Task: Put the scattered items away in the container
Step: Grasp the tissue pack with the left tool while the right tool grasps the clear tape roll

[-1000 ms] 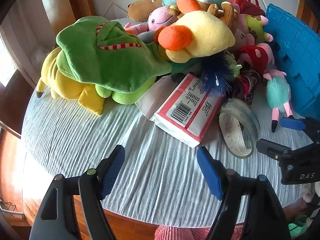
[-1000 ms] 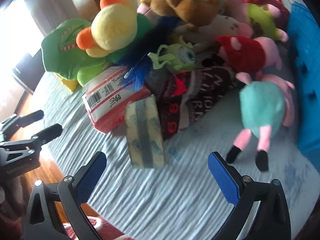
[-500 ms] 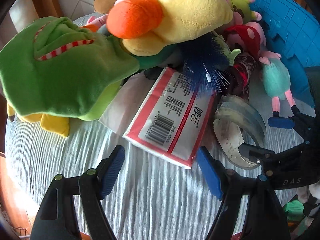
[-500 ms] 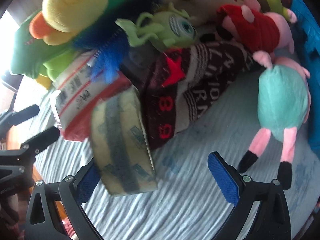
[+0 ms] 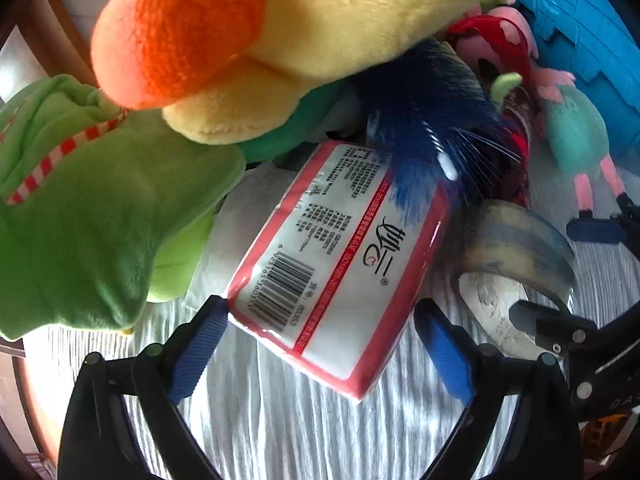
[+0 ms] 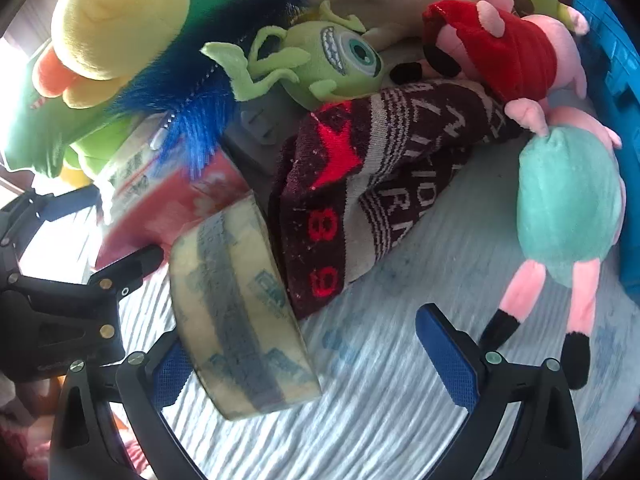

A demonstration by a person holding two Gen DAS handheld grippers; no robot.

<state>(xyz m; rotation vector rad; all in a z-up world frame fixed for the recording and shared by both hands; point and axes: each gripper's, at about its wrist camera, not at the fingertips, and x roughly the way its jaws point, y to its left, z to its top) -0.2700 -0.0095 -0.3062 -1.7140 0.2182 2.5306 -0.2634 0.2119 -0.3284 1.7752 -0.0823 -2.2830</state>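
Observation:
A red-and-white tissue pack (image 5: 332,264) lies flat on the striped tablecloth (image 5: 280,420), its far end under a blue furry toy (image 5: 420,132). My left gripper (image 5: 320,354) straddles the pack's near end. Its jaws are opening and the pads do not press on the pack. A roll of clear tape (image 6: 240,312) stands on edge just right of the pack. My right gripper (image 6: 308,364) is open around the tape, which sits against its left finger (image 6: 168,372). The blue container (image 6: 616,60) stands at the far right.
Soft toys are piled behind: a yellow duck (image 5: 320,40), a green plush (image 5: 80,200), a one-eyed green monster (image 6: 332,60), a red-dressed pig (image 6: 512,52) and a teal-dressed pig (image 6: 568,208). A dark knitted cloth (image 6: 360,184) lies beside the tape.
Both grippers have come down and in toward the pile. The left jaws have widened and now flank the tissue pack. The tape roll now sits inside the right gripper's span.

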